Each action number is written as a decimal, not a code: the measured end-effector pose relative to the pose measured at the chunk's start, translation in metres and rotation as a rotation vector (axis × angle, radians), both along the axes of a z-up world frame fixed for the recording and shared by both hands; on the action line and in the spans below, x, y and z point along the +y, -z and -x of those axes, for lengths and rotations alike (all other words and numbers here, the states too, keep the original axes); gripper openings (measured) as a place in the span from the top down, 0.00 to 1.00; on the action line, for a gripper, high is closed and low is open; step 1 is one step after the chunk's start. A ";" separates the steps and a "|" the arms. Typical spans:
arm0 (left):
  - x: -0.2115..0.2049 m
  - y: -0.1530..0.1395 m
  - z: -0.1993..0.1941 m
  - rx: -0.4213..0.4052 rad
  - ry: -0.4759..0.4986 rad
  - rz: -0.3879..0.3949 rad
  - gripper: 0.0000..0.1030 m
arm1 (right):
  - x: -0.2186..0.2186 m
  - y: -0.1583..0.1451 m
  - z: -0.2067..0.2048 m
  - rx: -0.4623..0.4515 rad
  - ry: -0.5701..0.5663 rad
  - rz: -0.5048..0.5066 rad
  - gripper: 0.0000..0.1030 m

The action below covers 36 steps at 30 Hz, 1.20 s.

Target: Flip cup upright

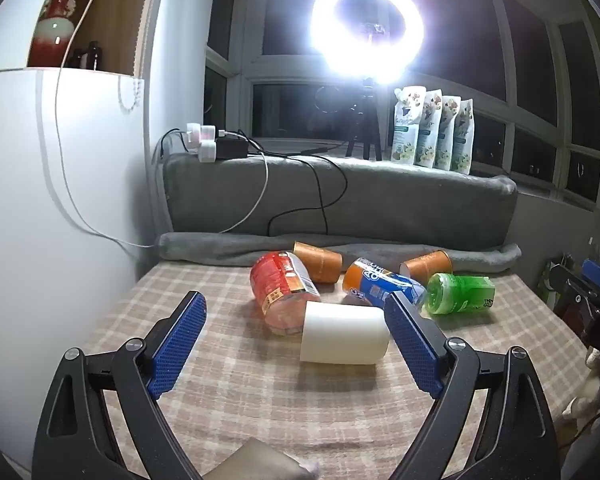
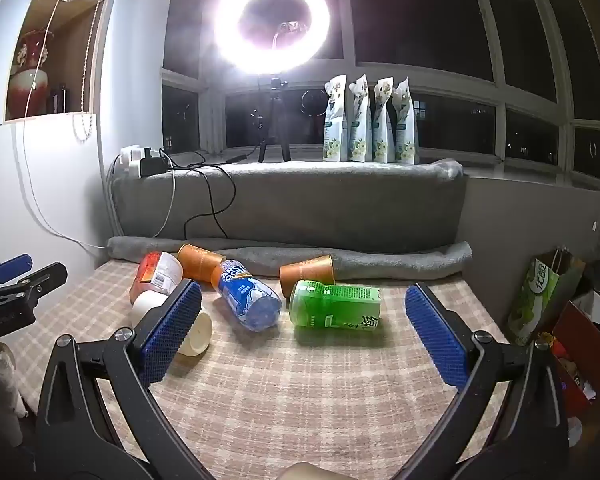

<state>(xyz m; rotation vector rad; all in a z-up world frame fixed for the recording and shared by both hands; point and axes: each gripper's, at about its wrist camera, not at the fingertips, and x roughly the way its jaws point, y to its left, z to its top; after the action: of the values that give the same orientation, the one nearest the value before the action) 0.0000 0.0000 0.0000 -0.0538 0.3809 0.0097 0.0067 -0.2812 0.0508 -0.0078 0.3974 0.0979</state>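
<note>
White cup [image 1: 343, 334] on its side, smooth, plain, unmarked.

Bench [image 1: 228, 392] covered by beige plaid cloth. On it, all lying on sides: white cup [image 1: 344, 334] nearest front, touching red-labelled jar [image 1: 282, 288] behind it; blue-and-orange bottle [image 1: 380, 282] at centre; green bottle [image 1: 460, 294] to right; two brown paper cups [image 1: 318, 262] [image 1: 428, 265] at back. Rolled grey blanket [image 1: 380, 250] along rear edge.
</note>
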 end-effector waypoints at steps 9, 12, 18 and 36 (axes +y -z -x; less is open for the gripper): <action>0.000 0.000 0.000 -0.003 0.000 -0.010 0.12 | -0.002 0.001 0.000 -0.001 0.000 -0.015 0.00; 0.000 0.000 0.000 -0.003 0.000 -0.010 0.12 | -0.002 -0.002 0.000 0.000 0.002 -0.022 0.00; 0.000 0.000 0.000 -0.004 0.000 -0.011 0.12 | -0.001 -0.002 0.001 0.002 0.005 -0.030 0.00; 0.001 -0.003 0.001 -0.003 0.001 -0.012 0.12 | -0.002 0.000 -0.001 0.018 0.006 -0.039 0.00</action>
<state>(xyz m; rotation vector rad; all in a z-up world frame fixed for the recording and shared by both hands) -0.0014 0.0008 0.0026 -0.0421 0.3776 0.0104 0.0081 -0.2828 0.0512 0.0328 0.4137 0.0994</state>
